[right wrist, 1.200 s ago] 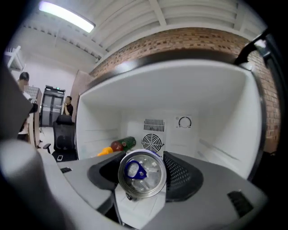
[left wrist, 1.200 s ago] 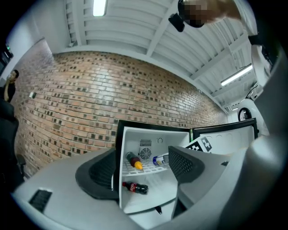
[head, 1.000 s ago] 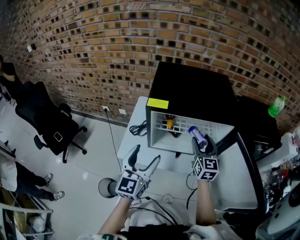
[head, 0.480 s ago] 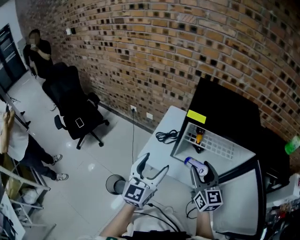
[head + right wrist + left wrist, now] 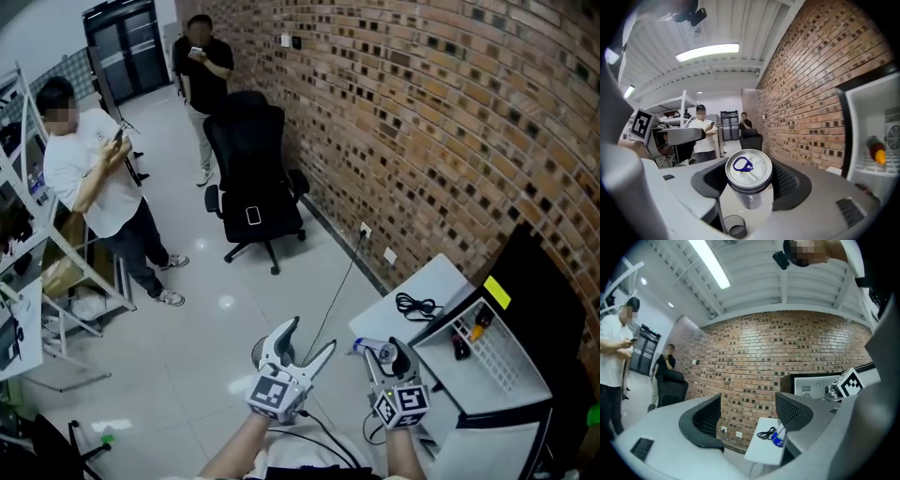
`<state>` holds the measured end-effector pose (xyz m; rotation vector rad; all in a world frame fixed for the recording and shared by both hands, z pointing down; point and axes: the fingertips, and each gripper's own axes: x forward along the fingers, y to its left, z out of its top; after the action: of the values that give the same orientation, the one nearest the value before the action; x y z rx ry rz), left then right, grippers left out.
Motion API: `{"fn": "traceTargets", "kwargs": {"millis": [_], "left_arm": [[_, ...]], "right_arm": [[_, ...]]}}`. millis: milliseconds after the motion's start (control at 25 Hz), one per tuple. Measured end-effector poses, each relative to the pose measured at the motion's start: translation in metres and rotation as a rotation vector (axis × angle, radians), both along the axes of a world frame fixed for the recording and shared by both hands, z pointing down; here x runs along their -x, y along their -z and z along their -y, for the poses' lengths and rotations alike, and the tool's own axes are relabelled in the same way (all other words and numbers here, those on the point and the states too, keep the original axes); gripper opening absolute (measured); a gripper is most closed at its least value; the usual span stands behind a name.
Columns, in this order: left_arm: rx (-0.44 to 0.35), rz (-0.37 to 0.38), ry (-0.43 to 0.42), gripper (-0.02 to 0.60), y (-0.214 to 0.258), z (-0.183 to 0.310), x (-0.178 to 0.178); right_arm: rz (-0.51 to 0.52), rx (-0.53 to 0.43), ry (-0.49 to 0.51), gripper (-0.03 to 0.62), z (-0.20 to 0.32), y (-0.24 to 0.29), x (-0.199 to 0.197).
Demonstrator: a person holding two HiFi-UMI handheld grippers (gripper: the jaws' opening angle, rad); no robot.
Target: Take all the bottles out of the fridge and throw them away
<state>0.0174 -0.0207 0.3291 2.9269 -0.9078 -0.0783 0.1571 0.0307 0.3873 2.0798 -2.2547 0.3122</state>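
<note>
Bottle [image 5: 750, 199] clamped in right gripper [image 5: 750, 185] jaws, long axis along them, lid [image 5: 749, 166] toward hand; left gripper [image 5: 746, 420] jaws wide, empty.

Each hand carries one two-jaw unit. The left gripper [image 5: 309, 335] has a light grey moulded plastic body with curved, tapering jaws. The right gripper [image 5: 387, 354] is of the same build. The inner jaw faces carry dark grey pads [image 5: 705, 420] with a fine mesh texture. A cube with black-and-white square markers [image 5: 272, 396] is fitted at the hand end of each unit. The person wears a white garment [image 5: 291, 459], and a thin black cable [image 5: 323, 436] crosses it.
</note>
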Motion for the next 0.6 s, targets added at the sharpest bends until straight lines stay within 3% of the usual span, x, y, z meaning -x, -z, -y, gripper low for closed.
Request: {"fn": "traceTargets", "kwargs": {"millis": [200,360,600], "left_arm": [[0.084,0.035,0.188,0.360,-0.045,0.020,0.077],[0.178,0.107,0.259,0.360,-0.114,0.029,0.126],[0.354,0.170,0.358,0.360,-0.246,0.061,0.176]], "right_arm": [[-0.002,0.101,0.195,0.275,0.046,-0.051,0.071],[-0.019,0.203,0.307,0.275,0.072,-0.117,0.121],[-0.071,0.457,0.412,0.275,0.111,-0.295,0.177]]}}
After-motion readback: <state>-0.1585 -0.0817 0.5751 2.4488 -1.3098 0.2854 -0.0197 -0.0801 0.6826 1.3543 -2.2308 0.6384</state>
